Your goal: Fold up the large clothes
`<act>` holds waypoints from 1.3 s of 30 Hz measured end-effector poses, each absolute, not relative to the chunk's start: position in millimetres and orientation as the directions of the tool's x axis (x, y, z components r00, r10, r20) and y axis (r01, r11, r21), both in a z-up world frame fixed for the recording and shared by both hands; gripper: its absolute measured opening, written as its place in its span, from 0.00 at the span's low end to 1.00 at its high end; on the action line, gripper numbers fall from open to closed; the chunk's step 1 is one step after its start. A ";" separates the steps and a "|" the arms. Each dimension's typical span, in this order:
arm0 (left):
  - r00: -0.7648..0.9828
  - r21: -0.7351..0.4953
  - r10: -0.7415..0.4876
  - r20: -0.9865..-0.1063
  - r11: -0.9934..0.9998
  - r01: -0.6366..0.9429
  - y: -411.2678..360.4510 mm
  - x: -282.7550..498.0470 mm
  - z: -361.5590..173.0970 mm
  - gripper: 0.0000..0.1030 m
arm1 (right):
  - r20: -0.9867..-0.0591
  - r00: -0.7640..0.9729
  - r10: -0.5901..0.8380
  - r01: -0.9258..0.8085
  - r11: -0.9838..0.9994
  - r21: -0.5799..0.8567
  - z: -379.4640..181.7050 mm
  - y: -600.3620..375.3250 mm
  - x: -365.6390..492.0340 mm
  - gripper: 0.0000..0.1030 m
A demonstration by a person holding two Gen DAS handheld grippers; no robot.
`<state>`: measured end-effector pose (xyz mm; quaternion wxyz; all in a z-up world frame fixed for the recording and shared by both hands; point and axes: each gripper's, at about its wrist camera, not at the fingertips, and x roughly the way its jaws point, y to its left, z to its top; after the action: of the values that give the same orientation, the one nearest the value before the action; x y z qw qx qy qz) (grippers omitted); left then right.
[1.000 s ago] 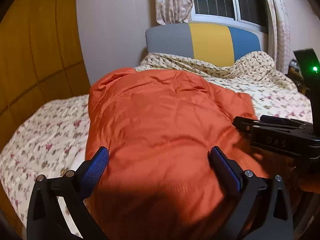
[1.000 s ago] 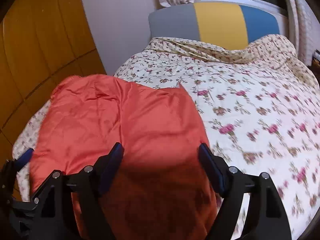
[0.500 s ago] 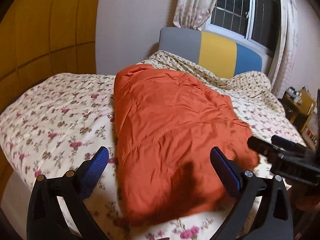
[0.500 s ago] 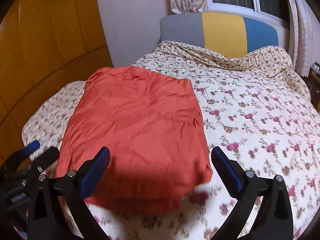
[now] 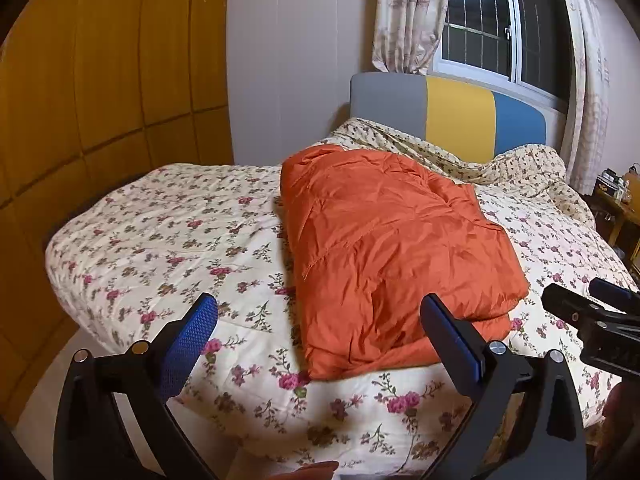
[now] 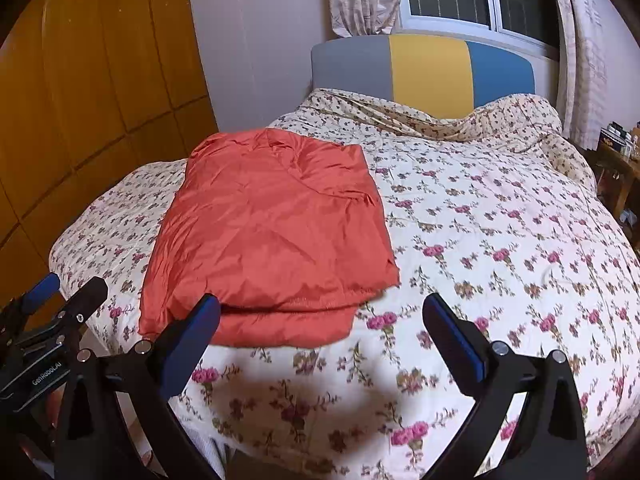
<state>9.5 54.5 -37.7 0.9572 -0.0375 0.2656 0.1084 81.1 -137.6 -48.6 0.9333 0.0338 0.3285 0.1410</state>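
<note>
An orange padded garment (image 5: 392, 248) lies folded into a thick rectangle on the floral bed cover (image 5: 172, 240); it also shows in the right wrist view (image 6: 268, 236). My left gripper (image 5: 320, 324) is open and empty, held back above the near bed edge, clear of the garment. My right gripper (image 6: 320, 320) is open and empty, also short of the garment's near edge. The right gripper shows at the right of the left wrist view (image 5: 600, 312), and the left gripper at the left of the right wrist view (image 6: 56, 300).
A grey, yellow and blue headboard (image 5: 448, 116) stands at the far end under a curtained window (image 5: 500, 28). Yellow wooden wardrobe panels (image 5: 80, 80) line the left side. A bedside table (image 5: 620, 208) with small items is at the right. The bed cover (image 6: 500, 240) spreads right of the garment.
Both grippers have pulled back and up from the orange garment, which now lies folded on the bed. More of the bed and room is in view.
</note>
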 end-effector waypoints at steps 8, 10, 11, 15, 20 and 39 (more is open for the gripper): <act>0.846 -0.052 0.159 -0.509 0.975 -0.215 49.8 2.0 -34.0 0.97 | -0.578 0.765 0.284 -0.243 0.958 0.150 -43.3 -144.6 66.6 0.98; 0.849 -0.048 0.161 -0.503 0.976 -0.214 47.9 1.2 -33.7 0.97 | -0.578 0.766 0.282 -0.241 0.959 0.149 -43.2 -145.2 65.9 0.98; 0.852 -0.049 0.158 -0.500 0.977 -0.210 47.0 0.7 -33.5 0.97 | -0.575 0.768 0.281 -0.241 0.959 0.147 -43.1 -145.6 65.1 0.98; 0.855 -0.047 0.151 -0.496 0.979 -0.201 44.4 -0.9 -33.2 0.97 | -0.579 0.765 0.283 -0.240 0.959 0.152 -45.3 -146.5 65.5 0.98; 0.859 -0.047 0.144 -0.491 0.980 -0.192 43.1 -1.6 -33.6 0.97 | -0.579 0.764 0.284 -0.240 0.959 0.153 -45.2 -146.7 65.8 0.98; 0.854 -0.059 0.136 -0.503 0.980 -0.191 44.2 -1.3 -37.0 0.97 | -0.588 0.755 0.290 -0.246 0.957 0.156 -48.6 -144.9 66.6 0.98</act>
<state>-1.3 44.2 -37.0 0.9612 -0.0535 0.2568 0.0850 66.6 -144.9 -48.6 0.9362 0.0347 0.3192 0.1431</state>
